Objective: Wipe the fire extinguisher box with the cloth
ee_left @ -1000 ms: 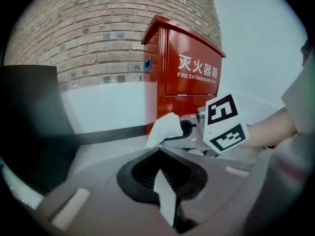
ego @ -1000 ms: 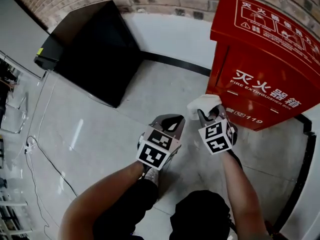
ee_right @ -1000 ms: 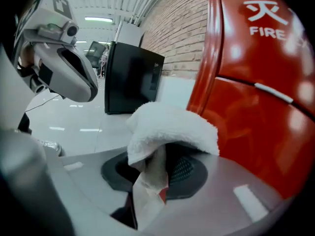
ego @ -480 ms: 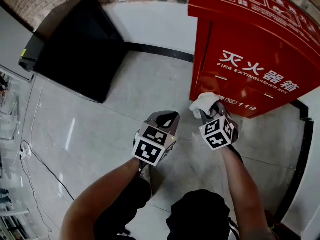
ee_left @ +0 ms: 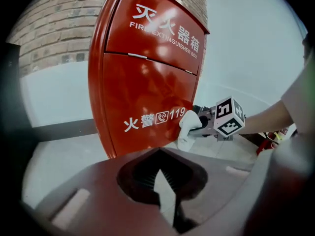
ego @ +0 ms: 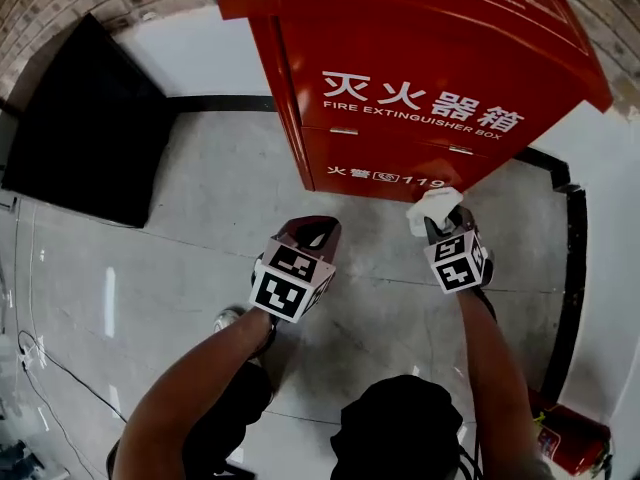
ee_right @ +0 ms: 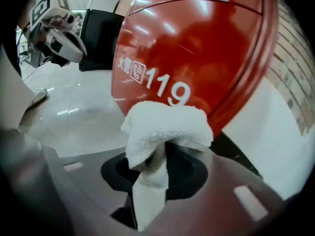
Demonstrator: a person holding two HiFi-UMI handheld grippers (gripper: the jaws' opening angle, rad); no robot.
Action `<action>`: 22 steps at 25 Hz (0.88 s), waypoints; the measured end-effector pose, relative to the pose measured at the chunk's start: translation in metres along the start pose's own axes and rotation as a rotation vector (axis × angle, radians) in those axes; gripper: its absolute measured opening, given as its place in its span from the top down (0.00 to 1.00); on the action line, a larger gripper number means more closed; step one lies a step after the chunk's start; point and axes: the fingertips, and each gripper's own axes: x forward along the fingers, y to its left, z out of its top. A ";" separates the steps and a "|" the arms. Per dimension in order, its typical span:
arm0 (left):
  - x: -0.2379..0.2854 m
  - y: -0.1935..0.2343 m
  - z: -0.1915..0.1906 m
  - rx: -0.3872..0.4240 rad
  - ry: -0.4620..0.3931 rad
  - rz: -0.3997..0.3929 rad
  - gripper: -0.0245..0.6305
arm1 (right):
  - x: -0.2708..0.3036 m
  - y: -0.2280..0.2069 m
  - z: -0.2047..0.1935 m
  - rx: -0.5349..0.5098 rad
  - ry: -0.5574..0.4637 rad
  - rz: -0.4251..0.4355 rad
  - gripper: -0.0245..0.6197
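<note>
your right gripper (ee_right: 147,183) is clamped on the white cloth (ee_right: 165,129), which bunches out past its tips against or just short of the red box (ee_right: 197,48) near the 119; you cannot tell contact. your left gripper (ee_left: 165,183) hangs beside it, jaws together, empty.

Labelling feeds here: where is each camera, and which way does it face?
Head view: head-mounted, looking down at the fire extinguisher box; forearms, left gripper, right gripper show.
Left gripper view: on the left gripper, facing the box front; shut empty jaws show.
Right gripper view: on the right gripper, facing the box; jaws clamp the cloth.
All share the box.
</note>
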 end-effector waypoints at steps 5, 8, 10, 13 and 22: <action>0.007 -0.010 -0.004 0.026 0.028 -0.028 0.96 | 0.004 -0.028 -0.049 0.222 0.074 -0.005 0.74; 0.005 -0.001 -0.007 0.024 0.034 -0.010 0.96 | 0.014 -0.028 -0.062 0.321 0.132 0.017 0.75; 0.001 0.007 -0.013 0.005 0.038 0.005 0.96 | 0.023 -0.018 -0.059 0.396 0.145 0.062 0.75; -0.005 0.019 -0.023 -0.013 0.045 0.019 0.96 | 0.036 0.007 -0.039 0.449 0.123 0.134 0.75; -0.042 0.068 -0.046 -0.048 0.066 0.116 0.96 | 0.070 0.108 0.066 0.493 0.027 0.375 0.75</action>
